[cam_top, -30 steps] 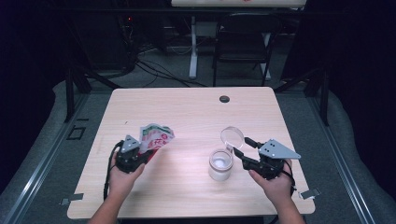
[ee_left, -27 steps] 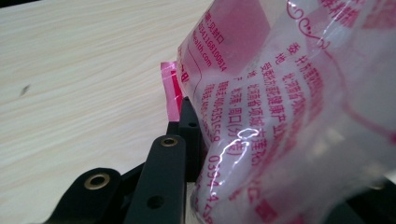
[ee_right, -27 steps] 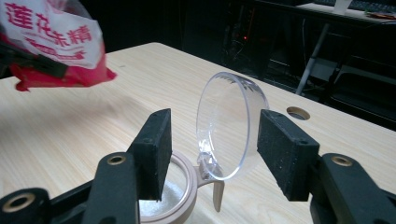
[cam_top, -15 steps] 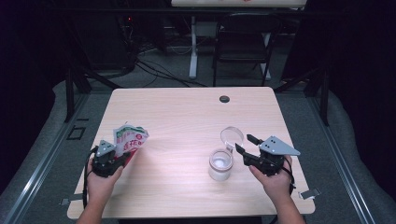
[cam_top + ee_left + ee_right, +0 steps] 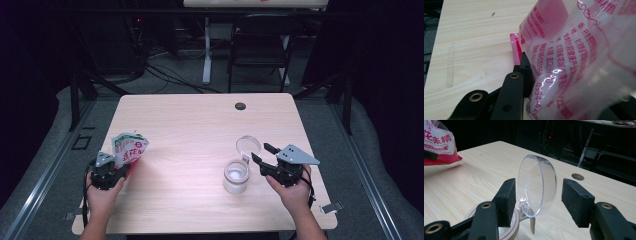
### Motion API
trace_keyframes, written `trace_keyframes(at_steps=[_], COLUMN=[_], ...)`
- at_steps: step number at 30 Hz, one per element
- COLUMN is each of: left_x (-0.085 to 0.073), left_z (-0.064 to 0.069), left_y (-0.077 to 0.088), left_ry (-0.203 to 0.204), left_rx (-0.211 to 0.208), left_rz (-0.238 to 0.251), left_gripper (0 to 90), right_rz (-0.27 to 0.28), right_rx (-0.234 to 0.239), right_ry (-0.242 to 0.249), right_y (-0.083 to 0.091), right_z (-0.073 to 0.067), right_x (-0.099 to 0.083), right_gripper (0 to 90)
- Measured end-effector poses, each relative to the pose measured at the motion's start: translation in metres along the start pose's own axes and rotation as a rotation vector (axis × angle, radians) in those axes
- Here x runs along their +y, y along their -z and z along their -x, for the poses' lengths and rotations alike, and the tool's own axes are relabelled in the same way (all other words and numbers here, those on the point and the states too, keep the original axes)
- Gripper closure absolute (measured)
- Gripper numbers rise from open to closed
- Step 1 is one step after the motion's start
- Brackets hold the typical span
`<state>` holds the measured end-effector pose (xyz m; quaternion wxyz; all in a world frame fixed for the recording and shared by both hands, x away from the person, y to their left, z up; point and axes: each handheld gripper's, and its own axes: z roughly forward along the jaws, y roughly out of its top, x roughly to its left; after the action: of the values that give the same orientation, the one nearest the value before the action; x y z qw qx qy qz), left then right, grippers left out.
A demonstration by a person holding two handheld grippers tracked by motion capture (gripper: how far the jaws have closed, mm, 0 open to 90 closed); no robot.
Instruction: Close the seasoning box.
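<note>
At the far left of the high view I see my left gripper (image 5: 120, 167) near the table's (image 5: 200, 125) left edge, its jaws narrowed onto a red-and-white printed plastic bag (image 5: 129, 148). The bag rises from the jaws and leans up and away from the hand. In the left gripper view the bag's (image 5: 579, 62) crinkled film crowds the space above the jaws; one black jaw presses against its lower left side, while the other is hidden behind the plastic. I record this as a grip on the bag. Bare wood lies to the left of it in that view. Moving right across the table, the middle stretch is plain wood, with a small dark grommet hole (image 5: 240, 106) near the far edge. Further right stands a clear jar (image 5: 236, 176) with something white in it, its hinged clear lid (image 5: 248, 146) flipped open and standing upright behind the mouth. My right gripper (image 5: 260, 154) sits just to the right of the jar, pointing at the lid. In the right gripper view the lid (image 5: 537, 186) stands edge-on between the two pads (image 5: 505, 200); the left one lies just beside it, perhaps touching, and the right one is well clear. So the right jaws stand wide, bracketing the lid without clamping it.
</note>
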<state>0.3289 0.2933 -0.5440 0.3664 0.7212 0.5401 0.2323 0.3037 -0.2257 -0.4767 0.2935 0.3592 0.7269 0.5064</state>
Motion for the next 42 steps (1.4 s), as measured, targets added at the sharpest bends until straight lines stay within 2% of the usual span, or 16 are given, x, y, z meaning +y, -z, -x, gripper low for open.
trace_keyframes(at_steps=[4, 8, 13, 16, 17, 18, 20, 23, 27, 30, 32, 34, 38, 42], left_x=[-0.004, -0.008, -0.01, -0.011, -0.011, -0.011, -0.011, -0.011, -0.01, -0.007, -0.005, -0.003, -0.001, 0.001], left_z=[-0.005, -0.011, -0.016, -0.016, -0.014, -0.013, -0.012, -0.011, -0.009, -0.005, -0.001, 0.004, 0.017, 0.026], left_y=[-0.003, -0.004, 0.0, 0.004, 0.007, 0.009, 0.014, 0.016, 0.018, 0.024, 0.028, 0.031, 0.032, 0.032], left_ry=[0.042, 0.099, 0.157, 0.187, 0.184, 0.18, 0.192, 0.208, 0.192, 0.174, 0.149, 0.116, 0.055, 0.025], left_rx=[0.002, -0.03, -0.046, -0.043, -0.01, -0.003, -0.008, -0.024, -0.038, -0.028, -0.014, -0.024, -0.036, -0.058], left_rz=[-0.016, -0.035, -0.001, 0.027, 0.038, 0.057, 0.104, 0.116, 0.104, 0.134, 0.161, 0.17, 0.163, 0.165], left_gripper=[77.9, 75.6, 71.2, 58.2, 55.8, 52.8, 48.7, 46.5, 44.5, 37.6, 33.3, 31.4, 29.2, 29.2], right_rz=[0.0, -0.001, -0.002, -0.005, -0.005, -0.005, -0.005, -0.004, -0.008, -0.015, -0.015, -0.008, -0.025, -0.043], right_rx=[-0.004, -0.002, 0.001, -0.002, -0.002, -0.002, -0.004, -0.006, -0.013, -0.016, -0.022, -0.027, -0.025, -0.025], right_ry=[-0.005, -0.006, -0.007, -0.007, -0.007, -0.009, -0.012, -0.014, -0.015, -0.019, -0.021, -0.031, -0.034, -0.038], right_y=[-0.002, -0.004, -0.005, -0.005, -0.005, -0.005, -0.006, -0.007, -0.009, -0.011, -0.011, -0.011, -0.014, -0.019], right_z=[0.001, 0.001, 0.002, 0.003, 0.003, 0.003, 0.004, 0.004, 0.005, 0.007, 0.008, 0.009, 0.011, 0.013], right_x=[0.0, 0.0, 0.0, 0.0, 0.0, 0.0, 0.0, 0.0, -0.001, -0.001, -0.002, -0.001, -0.003, -0.007], right_gripper=[45.2, 45.0, 45.0, 45.0, 44.9, 44.9, 44.9, 44.7, 44.1, 43.8, 43.7, 43.2, 42.4, 42.6])
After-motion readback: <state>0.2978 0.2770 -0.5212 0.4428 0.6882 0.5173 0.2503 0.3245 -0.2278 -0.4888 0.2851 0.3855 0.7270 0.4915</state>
